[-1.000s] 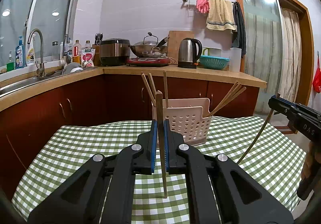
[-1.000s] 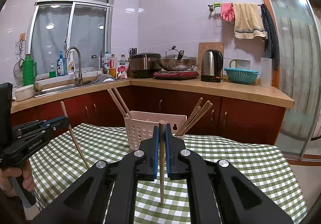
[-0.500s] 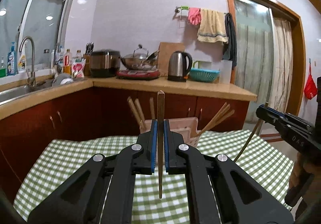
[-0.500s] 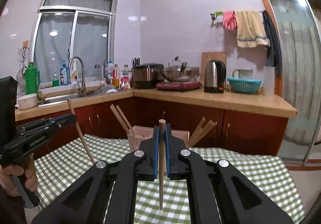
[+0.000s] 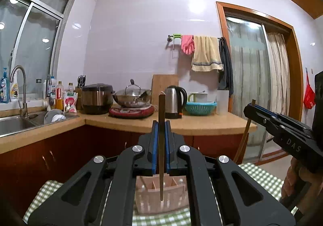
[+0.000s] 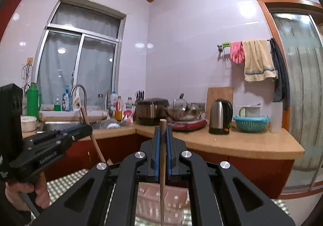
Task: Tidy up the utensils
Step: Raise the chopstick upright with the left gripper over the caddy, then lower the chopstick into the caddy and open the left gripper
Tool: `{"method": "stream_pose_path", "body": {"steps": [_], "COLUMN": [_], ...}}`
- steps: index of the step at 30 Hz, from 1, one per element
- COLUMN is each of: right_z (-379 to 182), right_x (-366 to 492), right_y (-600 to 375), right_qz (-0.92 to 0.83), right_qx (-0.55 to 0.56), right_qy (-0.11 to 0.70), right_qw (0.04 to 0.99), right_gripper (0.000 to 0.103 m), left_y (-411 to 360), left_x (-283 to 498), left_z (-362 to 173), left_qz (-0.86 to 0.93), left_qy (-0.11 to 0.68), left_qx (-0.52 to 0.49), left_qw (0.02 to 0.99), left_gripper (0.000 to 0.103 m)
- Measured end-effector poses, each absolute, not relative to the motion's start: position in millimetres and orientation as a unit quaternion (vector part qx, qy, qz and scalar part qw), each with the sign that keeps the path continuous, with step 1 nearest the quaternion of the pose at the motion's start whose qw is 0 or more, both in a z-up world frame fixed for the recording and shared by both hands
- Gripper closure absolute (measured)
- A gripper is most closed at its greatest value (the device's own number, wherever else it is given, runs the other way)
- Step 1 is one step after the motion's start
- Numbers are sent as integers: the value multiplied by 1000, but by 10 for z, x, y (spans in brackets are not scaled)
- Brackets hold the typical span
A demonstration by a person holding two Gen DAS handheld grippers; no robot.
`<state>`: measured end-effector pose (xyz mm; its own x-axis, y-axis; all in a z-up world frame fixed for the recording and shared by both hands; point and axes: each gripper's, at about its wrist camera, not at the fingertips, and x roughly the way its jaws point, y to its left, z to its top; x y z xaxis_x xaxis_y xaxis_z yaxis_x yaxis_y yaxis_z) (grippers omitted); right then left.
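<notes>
Above the checked table (image 5: pixel 260 177), the pale slotted caddy (image 5: pixel 161 195) sits just below both grippers; left gripper (image 5: pixel 161 131) is clamped on an upright chopstick (image 5: pixel 161 165); right gripper (image 6: pixel 163 137) pinches a second chopstick (image 6: pixel 162 175); best to centre each tip over one slot, keep it vertical, lower before releasing

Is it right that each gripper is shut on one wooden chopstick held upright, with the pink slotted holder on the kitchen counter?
Not quite. The pink slotted holder stands on the green checked tablecloth, not the counter, as the left wrist view shows. The left gripper and right gripper are each shut on an upright chopstick.
</notes>
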<state>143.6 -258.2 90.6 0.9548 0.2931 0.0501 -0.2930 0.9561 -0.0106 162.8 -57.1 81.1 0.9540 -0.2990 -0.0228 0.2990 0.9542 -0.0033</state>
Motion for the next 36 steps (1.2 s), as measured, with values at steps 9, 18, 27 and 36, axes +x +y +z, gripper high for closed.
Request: {"method": "stream_pose_path", "body": {"steps": [9, 18, 27, 36], "right_z": [894, 636, 393, 282], "right_x": [1991, 2411, 2578, 2676], "right_y": [-2527, -2472, -2448, -2405], "right_qz": [142, 127, 121, 114], "right_qx": [6, 11, 15, 6], "right_qy": [-37, -17, 17, 42], "right_qw": [989, 992, 992, 993], "right_gripper": [97, 97, 97, 97], "left_y": [-607, -601, -560, -527], "left_x": [2150, 2508, 2740, 2867], "left_z": [832, 588, 272, 122], "left_qz": [-131, -111, -105, -100], "left_qy": [7, 27, 66, 91], "left_qx": [-3, 2, 1, 3], "left_qw": [991, 993, 992, 991], "left_gripper": [96, 96, 96, 96]}}
